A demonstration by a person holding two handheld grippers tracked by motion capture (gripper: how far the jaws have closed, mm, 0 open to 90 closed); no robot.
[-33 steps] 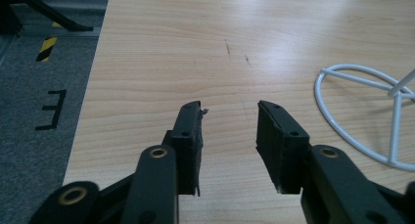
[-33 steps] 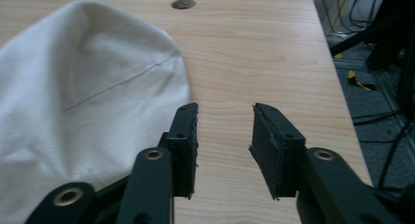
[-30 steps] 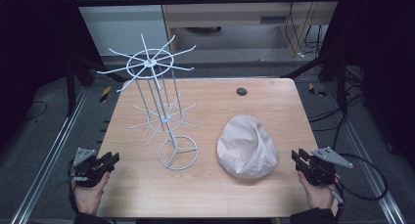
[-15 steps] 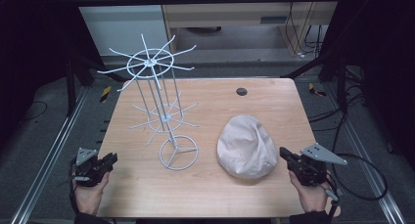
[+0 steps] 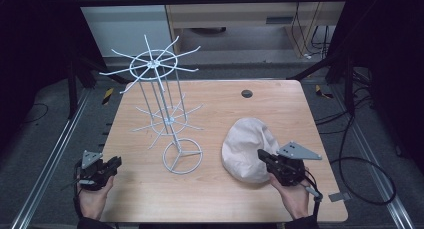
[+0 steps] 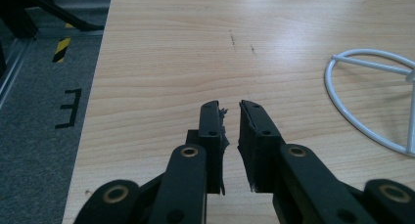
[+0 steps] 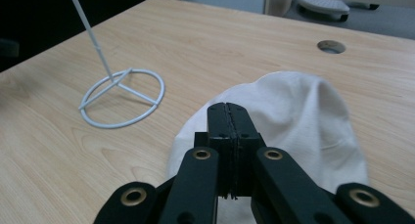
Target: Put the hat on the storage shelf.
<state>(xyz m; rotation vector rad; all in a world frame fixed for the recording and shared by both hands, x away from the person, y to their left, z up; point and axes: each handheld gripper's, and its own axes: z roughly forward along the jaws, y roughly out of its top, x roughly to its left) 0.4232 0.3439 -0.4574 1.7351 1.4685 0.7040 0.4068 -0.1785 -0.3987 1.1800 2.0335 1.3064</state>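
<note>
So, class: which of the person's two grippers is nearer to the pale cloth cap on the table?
Right. The right gripper sits at the cap's near right edge, fingers shut. The left gripper is at the table's left edge, beyond the white wire rack.

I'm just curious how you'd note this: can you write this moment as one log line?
right gripper: shut, empty, over cap | left gripper: jaws just closing, narrow gap, empty, near table edge | wire rack: upright, untouched

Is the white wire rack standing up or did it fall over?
Standing up. The white wire rack rests on its round ring base, flat on the table, with its pole rising to the spoked top.
</note>
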